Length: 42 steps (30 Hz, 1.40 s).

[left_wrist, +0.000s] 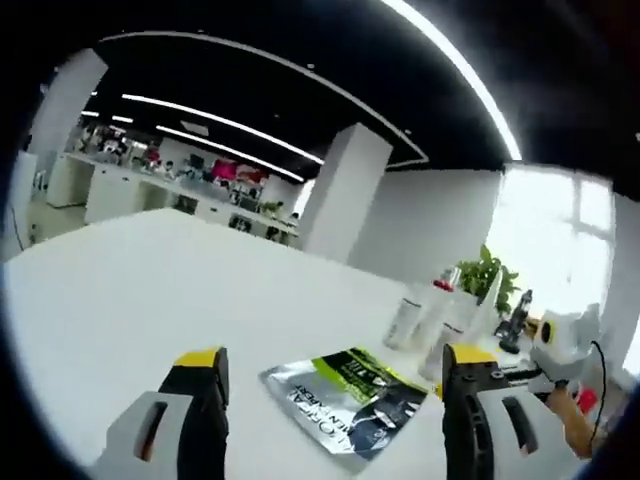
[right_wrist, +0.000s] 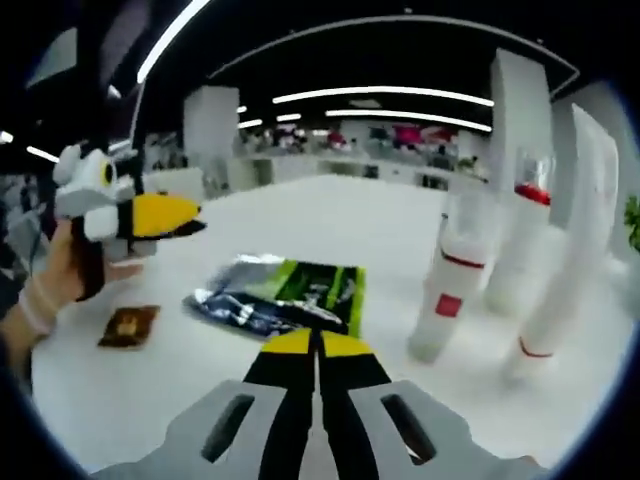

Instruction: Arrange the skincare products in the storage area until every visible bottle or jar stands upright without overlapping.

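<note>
Bottles (right_wrist: 448, 290), white with red bands, stand upright on the white table (right_wrist: 150, 390), ahead and right of the right gripper (right_wrist: 317, 345), whose jaws are pressed together on nothing. A silver-green sachet (right_wrist: 275, 296) lies flat just beyond its tips. Left gripper (left_wrist: 330, 370) has its jaws spread wide, empty; the sachet (left_wrist: 350, 400) lies between them, the bottles (left_wrist: 415, 315) just beyond its right finger (left_wrist: 470, 375).
</note>
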Available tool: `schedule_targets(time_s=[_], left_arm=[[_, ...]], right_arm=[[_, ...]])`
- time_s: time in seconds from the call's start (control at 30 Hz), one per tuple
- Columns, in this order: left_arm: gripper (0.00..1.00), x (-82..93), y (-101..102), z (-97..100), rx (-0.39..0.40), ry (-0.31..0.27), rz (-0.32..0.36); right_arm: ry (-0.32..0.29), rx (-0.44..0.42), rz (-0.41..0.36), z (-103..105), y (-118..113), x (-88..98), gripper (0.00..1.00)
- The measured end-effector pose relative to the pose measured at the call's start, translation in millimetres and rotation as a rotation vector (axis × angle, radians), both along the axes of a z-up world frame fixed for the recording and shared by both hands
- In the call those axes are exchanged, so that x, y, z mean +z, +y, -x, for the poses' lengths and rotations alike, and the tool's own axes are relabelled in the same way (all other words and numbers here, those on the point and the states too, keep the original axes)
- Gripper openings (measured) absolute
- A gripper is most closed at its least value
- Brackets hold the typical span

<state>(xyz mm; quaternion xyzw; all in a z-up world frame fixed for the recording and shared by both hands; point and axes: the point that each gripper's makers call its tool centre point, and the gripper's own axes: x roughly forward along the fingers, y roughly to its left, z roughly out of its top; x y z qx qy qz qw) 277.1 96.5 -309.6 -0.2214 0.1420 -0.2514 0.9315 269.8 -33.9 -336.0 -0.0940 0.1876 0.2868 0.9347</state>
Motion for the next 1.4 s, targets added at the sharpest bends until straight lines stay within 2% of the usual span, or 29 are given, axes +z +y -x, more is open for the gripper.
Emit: schedule_targets(time_s=[0.1,0.17,0.23,0.33,0.4,0.47,0.6,0.67,0.73,1.03,1.13,1.17,1.2,1.3,1.4], left_arm=[[0.99,-0.8,-3.1,-1.0,-0.027,0.034,0.05],[1.0,0.9,-7.7,0.0,-0.061,0.069,0.125],[1.0,0.1,-10.1,1.0,-0.083,0.097,0.164],[0.99,3.8,-17.6,7.4,-0.124,0.132,0.24],[1.0,7.5,-22.1,9.2,-0.17,0.186,0.317],[1.0,7.6,-14.4,-2.1,-0.184,0.218,0.328],[1.0,8.3,-10.5,-5.7,-0.196,0.244,0.296],[1.0,11.6,-13.2,-5.2,-0.231,0.259,0.287],[1.0,10.0,-25.3,6.7,-0.241,0.267,0.28],[0.98,9.9,-26.4,-1.1,-0.262,0.314,0.247],[0.98,16.7,-27.8,-1.3,-0.301,0.373,0.337],[0.97,22.2,-31.2,0.6,-0.335,0.382,0.387],[0.95,25.5,-31.2,-1.8,-0.332,0.369,0.408],[0.87,29.2,-35.5,-2.9,-0.354,0.374,0.437],[0.8,30.5,-42.4,-5.7,-0.361,0.37,0.431]], right_arm=[[0.004,-0.011,0.019,-8.3,1.1,-7.1,0.0],[-0.001,-0.022,0.024,-13.6,-1.3,-8.2,0.0],[-0.024,-0.024,0.027,-17.7,-3.5,-7.0,0.0],[-0.015,-0.033,0.028,-19.6,-6.7,-10.3,0.0],[-0.008,-0.04,0.049,-19.7,-8.8,-15.1,0.0],[-0.009,-0.041,0.048,-20.0,-9.3,-15.7,0.0],[-0.003,-0.042,0.056,-20.0,-8.6,-18.5,0.0],[-0.02,-0.035,0.074,-20.6,-7.8,-19.6,0.0],[-0.024,-0.034,0.079,-21.0,-7.4,-19.4,0.0],[-0.031,-0.004,0.073,-22.8,-8.6,-19.0,0.0],[-0.035,0.015,0.071,-22.4,-7.8,-19.0,0.0],[-0.037,0.02,0.072,-22.3,-7.6,-18.9,0.0],[-0.042,0.032,0.072,-22.4,-7.0,-18.8,0.0],[-0.047,0.047,0.068,-22.5,-5.9,-18.7,0.0],[-0.052,0.057,0.065,-22.3,-6.5,-18.1,0.0]])
